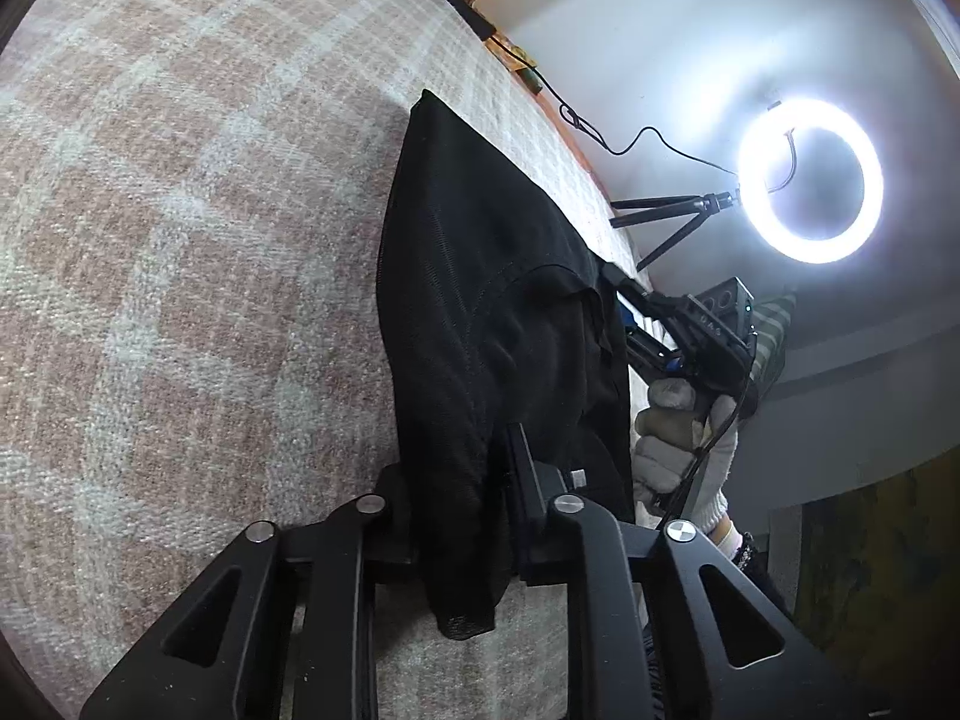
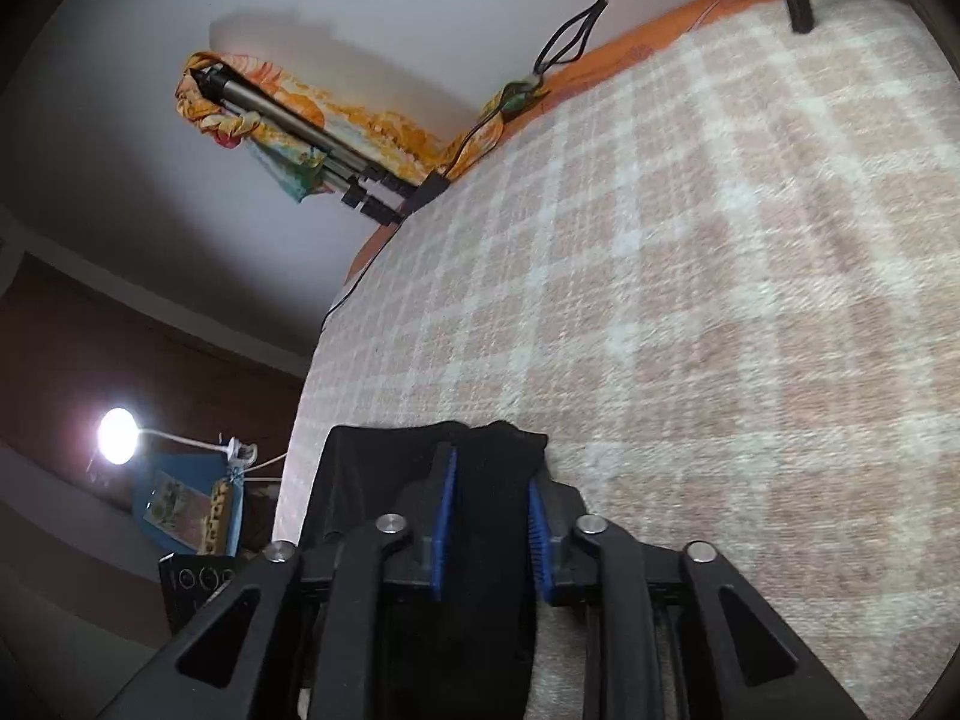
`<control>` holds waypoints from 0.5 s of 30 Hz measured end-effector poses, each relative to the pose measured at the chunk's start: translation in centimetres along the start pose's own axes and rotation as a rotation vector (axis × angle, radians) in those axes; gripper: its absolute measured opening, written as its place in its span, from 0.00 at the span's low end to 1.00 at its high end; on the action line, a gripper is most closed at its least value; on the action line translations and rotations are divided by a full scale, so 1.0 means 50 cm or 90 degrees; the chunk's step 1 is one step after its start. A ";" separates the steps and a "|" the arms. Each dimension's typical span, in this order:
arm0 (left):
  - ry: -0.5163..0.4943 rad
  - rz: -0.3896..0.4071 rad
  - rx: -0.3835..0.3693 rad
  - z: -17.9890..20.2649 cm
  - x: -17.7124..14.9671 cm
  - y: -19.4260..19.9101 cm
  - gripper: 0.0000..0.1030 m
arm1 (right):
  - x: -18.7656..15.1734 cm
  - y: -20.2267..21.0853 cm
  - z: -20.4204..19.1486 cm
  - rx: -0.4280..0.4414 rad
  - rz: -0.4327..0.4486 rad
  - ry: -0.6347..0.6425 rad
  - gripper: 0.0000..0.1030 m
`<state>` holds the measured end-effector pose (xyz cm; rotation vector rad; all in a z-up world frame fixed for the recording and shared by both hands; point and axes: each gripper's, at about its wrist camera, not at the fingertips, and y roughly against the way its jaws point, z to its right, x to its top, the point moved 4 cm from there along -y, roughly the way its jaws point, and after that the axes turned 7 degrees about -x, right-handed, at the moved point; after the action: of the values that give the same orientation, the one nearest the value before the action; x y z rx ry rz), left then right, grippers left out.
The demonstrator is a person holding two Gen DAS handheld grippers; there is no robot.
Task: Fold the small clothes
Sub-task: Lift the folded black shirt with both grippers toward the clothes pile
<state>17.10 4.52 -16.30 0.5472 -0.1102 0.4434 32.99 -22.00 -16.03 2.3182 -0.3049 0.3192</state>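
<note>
Gripping black garment [image 1: 480, 312], both sides.

the garment [image 1: 480, 324] lies on the blanket [image 1: 180, 240], stretching forward from between the left gripper [image 1: 462, 516] fingers. to that gripper's right, the right gripper [image 1: 672, 330] meets the garment's far edge. the ring light [image 1: 810, 180] stands beyond, to the right. from the right gripper [image 2: 489, 516], the garment [image 2: 480, 480] sits between its fingers, with the blanket [image 2: 720, 240] ahead and a lamp [image 2: 117, 435] to the left.
</note>
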 end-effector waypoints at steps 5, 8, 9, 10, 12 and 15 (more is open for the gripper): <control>0.000 0.000 0.000 -0.010 -0.006 0.011 0.14 | 0.022 0.019 0.029 -0.030 0.040 -0.034 0.29; 0.003 0.000 -0.003 -0.011 -0.009 0.012 0.14 | 0.026 0.013 0.018 -0.021 0.038 -0.012 0.44; 0.005 0.001 -0.003 -0.010 -0.010 0.012 0.14 | 0.027 0.010 0.012 -0.021 0.035 -0.002 0.48; 0.004 0.001 -0.002 -0.010 -0.013 0.013 0.14 | 0.027 0.006 0.003 -0.012 0.026 0.004 0.49; 0.001 0.002 0.001 -0.006 -0.016 0.011 0.14 | 0.023 -0.005 -0.022 0.047 -0.003 -0.001 0.48; 0.003 0.001 -0.001 -0.008 -0.021 0.015 0.14 | 0.024 0.008 -0.065 0.109 0.011 0.025 0.48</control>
<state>15.82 4.90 -16.54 0.5446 -0.1062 0.4463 33.56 -20.07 -13.20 2.4740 -0.2876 0.4139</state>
